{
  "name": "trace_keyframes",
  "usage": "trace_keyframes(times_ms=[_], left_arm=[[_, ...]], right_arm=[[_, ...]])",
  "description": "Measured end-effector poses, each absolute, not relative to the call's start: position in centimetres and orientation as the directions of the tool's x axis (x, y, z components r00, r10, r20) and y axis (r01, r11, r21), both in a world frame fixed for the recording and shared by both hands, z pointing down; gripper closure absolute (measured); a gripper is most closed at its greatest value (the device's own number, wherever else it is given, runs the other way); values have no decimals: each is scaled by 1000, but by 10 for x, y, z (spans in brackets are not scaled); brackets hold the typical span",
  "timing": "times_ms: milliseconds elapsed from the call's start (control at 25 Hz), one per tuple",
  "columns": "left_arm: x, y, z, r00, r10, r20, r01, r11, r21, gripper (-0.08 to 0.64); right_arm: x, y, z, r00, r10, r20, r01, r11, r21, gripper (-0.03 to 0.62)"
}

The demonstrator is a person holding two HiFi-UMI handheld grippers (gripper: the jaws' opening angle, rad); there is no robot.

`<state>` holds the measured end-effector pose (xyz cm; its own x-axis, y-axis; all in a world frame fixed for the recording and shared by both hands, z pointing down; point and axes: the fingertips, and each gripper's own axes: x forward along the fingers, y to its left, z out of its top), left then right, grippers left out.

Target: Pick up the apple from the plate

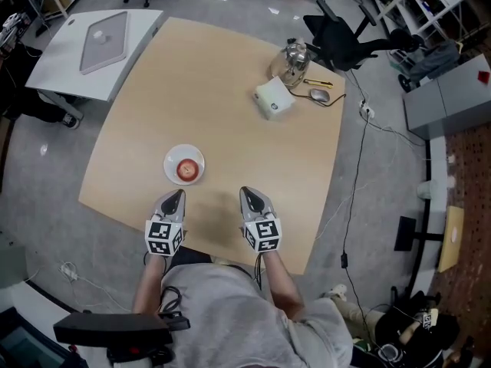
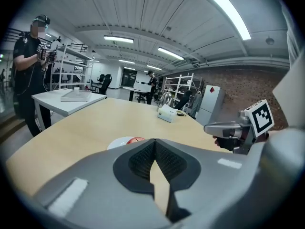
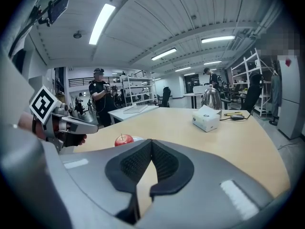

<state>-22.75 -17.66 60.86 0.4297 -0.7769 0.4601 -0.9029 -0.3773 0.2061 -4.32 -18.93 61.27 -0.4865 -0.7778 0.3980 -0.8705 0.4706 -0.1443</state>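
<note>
A red apple (image 1: 186,169) sits on a small white plate (image 1: 173,158) on the light wooden table (image 1: 222,98), near its front edge. My left gripper (image 1: 176,195) is just in front of the plate, a little apart from it, jaws shut with nothing between them. My right gripper (image 1: 248,192) is to the right of the plate, also shut and empty. In the left gripper view the apple (image 2: 136,140) and plate (image 2: 119,142) peek over the shut tips (image 2: 155,140). The right gripper view shows the apple (image 3: 124,140) left of the tips (image 3: 151,140).
At the table's far right stand a white tissue box (image 1: 273,99), a glass kettle (image 1: 293,58) and a mouse (image 1: 319,95) with its cable. A white side table (image 1: 96,48) stands at the left. A person (image 2: 28,66) stands beside it.
</note>
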Motion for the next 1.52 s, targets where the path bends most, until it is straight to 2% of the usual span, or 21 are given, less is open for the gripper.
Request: trace_keyframes(times_ms=[480,920,1240,1520], left_arm=[[-229,-207,634,421,-741,523,-904,-386,181,536],[-223,-224,647,455,-712,535,-885,-426,186,384],[-227,-238,661,431,-711,556,-893,-423,152,220],[-221,-242,671,440,-697,566,-885,-443,142,168]], right_arm=[[-36,-211,624,-460,-785,415,-885,440,-150,584],[-34,-221,632,-446,-786,429,-893,424,-152,584],[-36,-230,641,-442,-783,438,-895,416,-161,584],[-37,-234,645,-441,-781,443,-896,409,-170,584]])
